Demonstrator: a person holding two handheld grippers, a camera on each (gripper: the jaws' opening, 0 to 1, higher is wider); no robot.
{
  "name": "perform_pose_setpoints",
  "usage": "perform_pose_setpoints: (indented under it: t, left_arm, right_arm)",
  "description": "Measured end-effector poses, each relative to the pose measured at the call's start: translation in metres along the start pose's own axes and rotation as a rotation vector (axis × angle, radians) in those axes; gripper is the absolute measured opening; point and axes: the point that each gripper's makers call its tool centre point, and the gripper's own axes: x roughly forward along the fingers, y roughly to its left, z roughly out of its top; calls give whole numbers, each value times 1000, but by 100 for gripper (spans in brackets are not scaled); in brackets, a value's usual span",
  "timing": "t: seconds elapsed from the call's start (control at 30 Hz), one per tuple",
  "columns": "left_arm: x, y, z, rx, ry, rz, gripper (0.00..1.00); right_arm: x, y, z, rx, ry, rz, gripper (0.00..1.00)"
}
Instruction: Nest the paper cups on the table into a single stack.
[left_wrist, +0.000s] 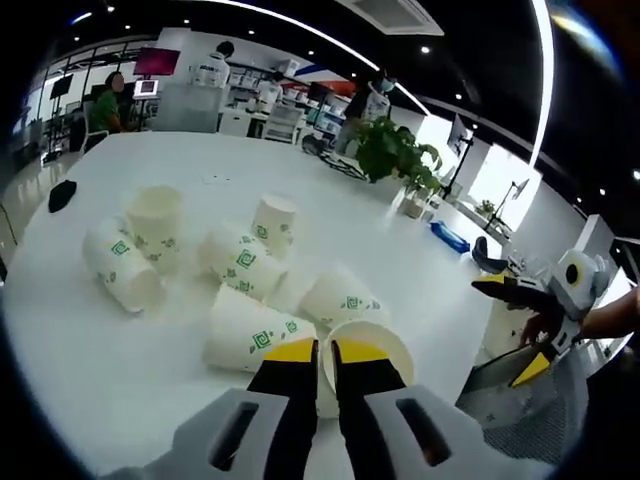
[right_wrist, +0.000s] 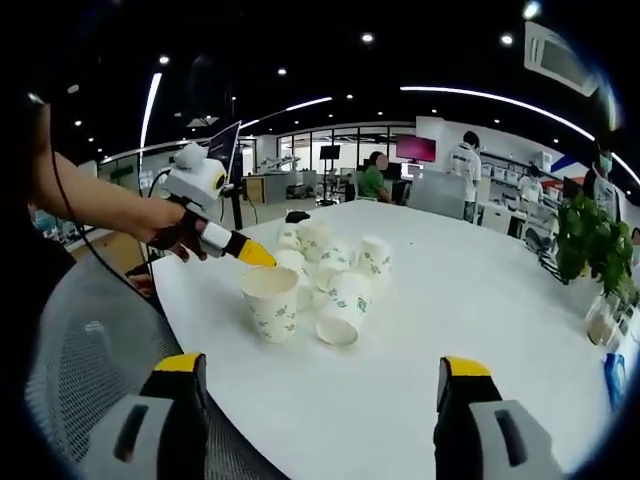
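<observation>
Cups (left_wrist: 240, 265) lay scattered on the counter (right_wrist: 480, 300), none nested. Left gripper (left_wrist: 315, 352) pinched one upright cup's (right_wrist: 270, 300) rim at 6 o'clock. Right gripper (right_wrist: 325, 375) gaped wide, empty.

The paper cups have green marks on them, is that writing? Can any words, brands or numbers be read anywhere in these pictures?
None can be read.
Paper cups: green square-patterned marks, a design rather than letters at this size.
Screens at the far wall: glowing pink, any text too blurred to read.
Left claw, shut on the upright cup: no label visible.
</observation>
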Motion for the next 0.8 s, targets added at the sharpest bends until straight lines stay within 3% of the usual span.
perform_pose_setpoints:
  t: [0.5, 0.8]
  left_arm:
    - [-14, 12, 14, 39, -25, 29, 4]
    - [-16, 35, 23, 90, -10, 57, 5]
  right_arm:
    - [0, 0, -2, 7, 1, 6, 96]
    - [0, -1, -1, 5, -3, 1, 96]
